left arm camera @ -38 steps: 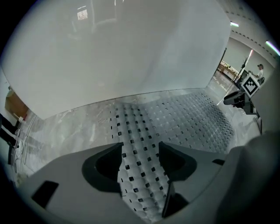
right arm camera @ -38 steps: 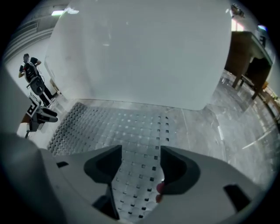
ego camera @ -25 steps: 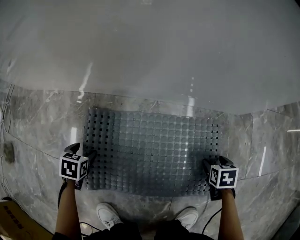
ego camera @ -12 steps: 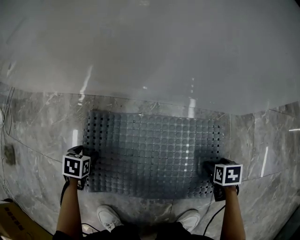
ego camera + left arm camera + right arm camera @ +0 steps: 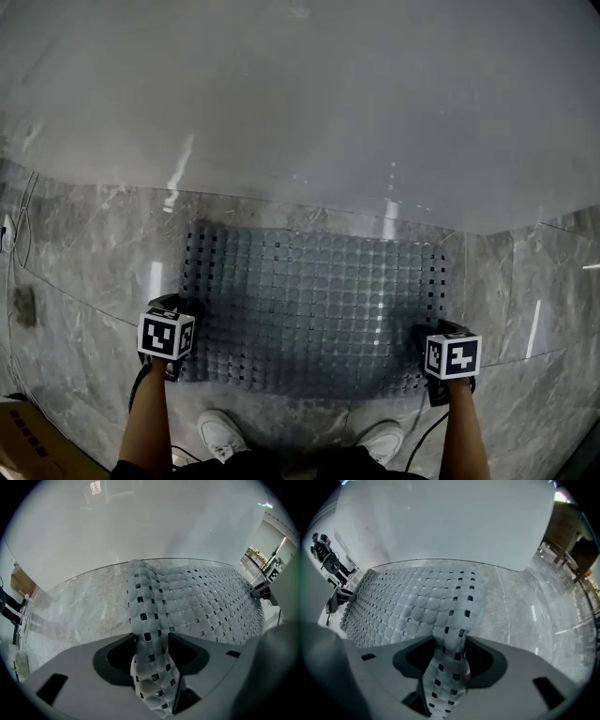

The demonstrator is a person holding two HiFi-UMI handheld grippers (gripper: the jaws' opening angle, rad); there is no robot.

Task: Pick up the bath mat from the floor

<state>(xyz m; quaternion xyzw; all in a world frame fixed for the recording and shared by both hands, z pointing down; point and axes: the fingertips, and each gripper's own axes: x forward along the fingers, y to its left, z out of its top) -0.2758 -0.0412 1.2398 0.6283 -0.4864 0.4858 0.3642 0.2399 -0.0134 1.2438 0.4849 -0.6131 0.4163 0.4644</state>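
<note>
Bath mat lying on the grey marble floor, both ends pinched: left gripper jaws closing on its left edge, right gripper jaws closing on its right. In the head view, square-marker cubes hide the near corners.

Floor: grey veined marble tiles beneath my jaws.
Wall: pale, plain, just ahead of my jaws.
Light: white streaks on tiles.

Mat on floor, spread left to right. Left shoe and right shoe just before its near edge. Wall close behind far edge. Box at near left, well apart.
</note>
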